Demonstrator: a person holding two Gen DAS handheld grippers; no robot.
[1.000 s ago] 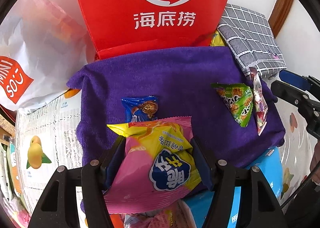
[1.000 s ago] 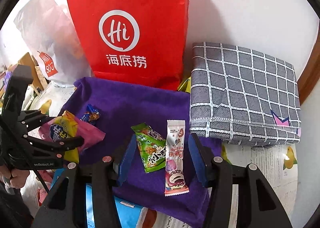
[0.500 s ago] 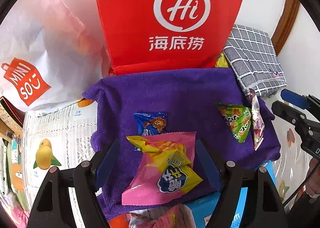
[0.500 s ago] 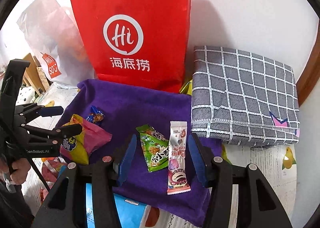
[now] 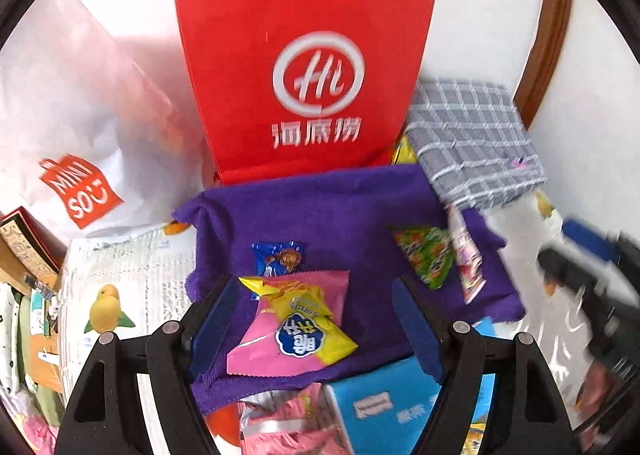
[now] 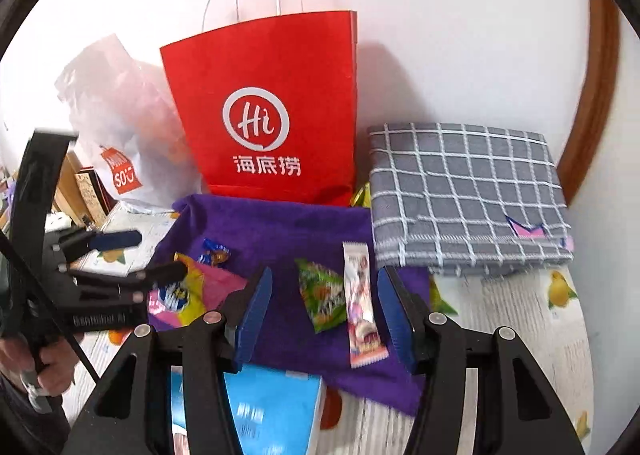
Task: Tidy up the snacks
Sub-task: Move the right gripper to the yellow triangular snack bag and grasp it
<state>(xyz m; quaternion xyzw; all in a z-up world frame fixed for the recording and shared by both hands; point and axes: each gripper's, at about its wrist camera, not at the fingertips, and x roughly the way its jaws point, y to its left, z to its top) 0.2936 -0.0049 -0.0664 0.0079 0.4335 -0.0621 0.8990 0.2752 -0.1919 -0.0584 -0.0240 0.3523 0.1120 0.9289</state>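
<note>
The pink and yellow snack bag (image 5: pixel 294 329) lies flat on the purple towel (image 5: pixel 332 215) near its front edge, with a small blue candy packet (image 5: pixel 276 257) just beyond it. The left claw (image 5: pixel 316 329) hangs above this bag, tilted downward, its blue pads wide apart on either side and touching nothing. To the right on the same towel lie a green triangular packet (image 6: pixel 322 295) and a long white and pink wafer packet (image 6: pixel 360 303), side by side. The right claw (image 6: pixel 324 309) is angled down over these two, its jaws moderately spread and clear of both.

The right wrist view alone shows the person's hand (image 6: pixel 38 365) gripping the left tool's handle, and the white cord handles of the red paper bag (image 6: pixel 268 111) standing behind the towel. The left wrist view shows the right tool only as a blurred dark shape at its right edge. A grey checked cloth (image 6: pixel 464 195) lies folded right of the red bag, and a blue box (image 5: pixel 384 407) sits at the towel's front edge on the fruit-printed counter (image 5: pixel 120 279).
</note>
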